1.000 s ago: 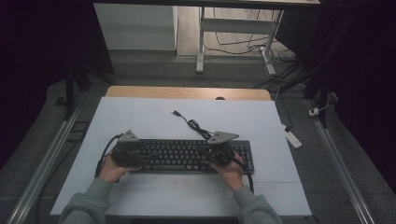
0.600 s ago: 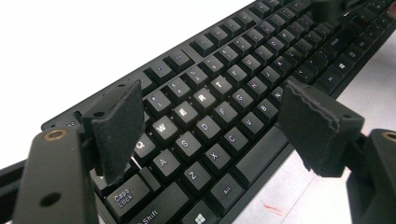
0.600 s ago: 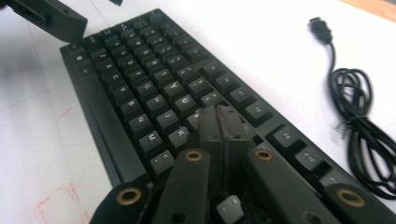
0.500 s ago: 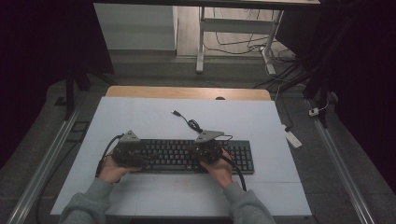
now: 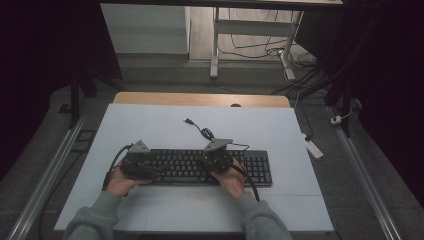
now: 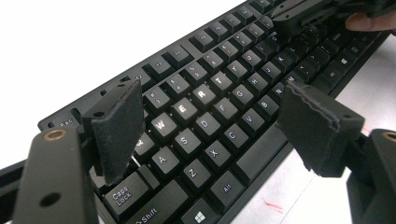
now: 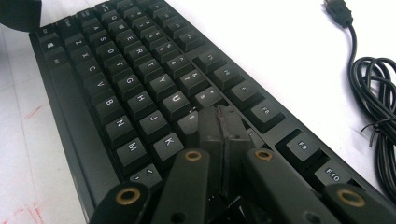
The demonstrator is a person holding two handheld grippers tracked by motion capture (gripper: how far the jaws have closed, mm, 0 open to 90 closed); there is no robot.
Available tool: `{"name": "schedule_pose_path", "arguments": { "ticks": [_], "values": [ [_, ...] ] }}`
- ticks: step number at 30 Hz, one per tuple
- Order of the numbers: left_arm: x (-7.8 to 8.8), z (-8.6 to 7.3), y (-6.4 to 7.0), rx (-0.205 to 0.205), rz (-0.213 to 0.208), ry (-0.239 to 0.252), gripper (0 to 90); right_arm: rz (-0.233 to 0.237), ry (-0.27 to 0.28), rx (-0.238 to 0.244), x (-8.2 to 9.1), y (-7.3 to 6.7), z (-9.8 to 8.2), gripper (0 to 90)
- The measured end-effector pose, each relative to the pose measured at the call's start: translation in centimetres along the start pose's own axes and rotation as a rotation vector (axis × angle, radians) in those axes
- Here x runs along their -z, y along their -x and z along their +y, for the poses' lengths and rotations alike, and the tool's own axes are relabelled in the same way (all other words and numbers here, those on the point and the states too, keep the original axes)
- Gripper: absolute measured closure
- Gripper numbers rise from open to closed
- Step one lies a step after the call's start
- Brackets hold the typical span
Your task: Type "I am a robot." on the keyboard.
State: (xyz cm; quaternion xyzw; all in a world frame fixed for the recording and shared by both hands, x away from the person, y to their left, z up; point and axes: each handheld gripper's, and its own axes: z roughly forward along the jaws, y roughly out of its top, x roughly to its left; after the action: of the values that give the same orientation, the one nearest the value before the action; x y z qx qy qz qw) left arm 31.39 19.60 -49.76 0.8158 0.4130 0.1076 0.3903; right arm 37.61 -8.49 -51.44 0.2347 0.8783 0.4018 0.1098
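Note:
A black keyboard (image 5: 260, 167) lies across the near half of the white table top, and its lettered keys (image 6: 205, 91) glow faintly. My left gripper (image 5: 139, 164) hovers over the keyboard's left end. In the left gripper view it (image 6: 217, 126) stands open above the A, S, D keys, with nothing between the pads (image 6: 116, 123). My right gripper (image 5: 216, 159) is over the keyboard's middle. Seen in the right gripper view, it (image 7: 220, 116) is shut with its pads pressed together, tips low at the keys beside I and K (image 7: 168, 142). Whether a key is pressed I cannot tell.
The keyboard's black cable (image 7: 378, 98) lies coiled on the table behind it, ending in a loose USB plug (image 5: 188, 121). A wooden strip (image 5: 200, 99) edges the table's far side. Metal rails (image 5: 360, 165) run along both sides, with a white object (image 5: 312, 148) to the right.
My right gripper has slid left along the keyboard, from near its right part to its middle, and sunk a little. The left gripper has stayed in place.

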Motion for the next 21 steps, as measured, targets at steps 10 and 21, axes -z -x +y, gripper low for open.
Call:
{"name": "schedule_pose_path", "arguments": {
  "ticks": [10, 21],
  "values": [
    [-0.01, -0.03, 0.01, -0.005, 0.001, -0.002, 23.2, -0.005, 0.003, -0.003, -0.42, 0.12, -0.06, 89.2],
    [0.06, -0.03, -0.01, -0.006, 0.002, 0.000, 23.3, -0.005, 0.017, 0.004, -0.03, -0.04, 0.05, 89.1]
  ]
}}
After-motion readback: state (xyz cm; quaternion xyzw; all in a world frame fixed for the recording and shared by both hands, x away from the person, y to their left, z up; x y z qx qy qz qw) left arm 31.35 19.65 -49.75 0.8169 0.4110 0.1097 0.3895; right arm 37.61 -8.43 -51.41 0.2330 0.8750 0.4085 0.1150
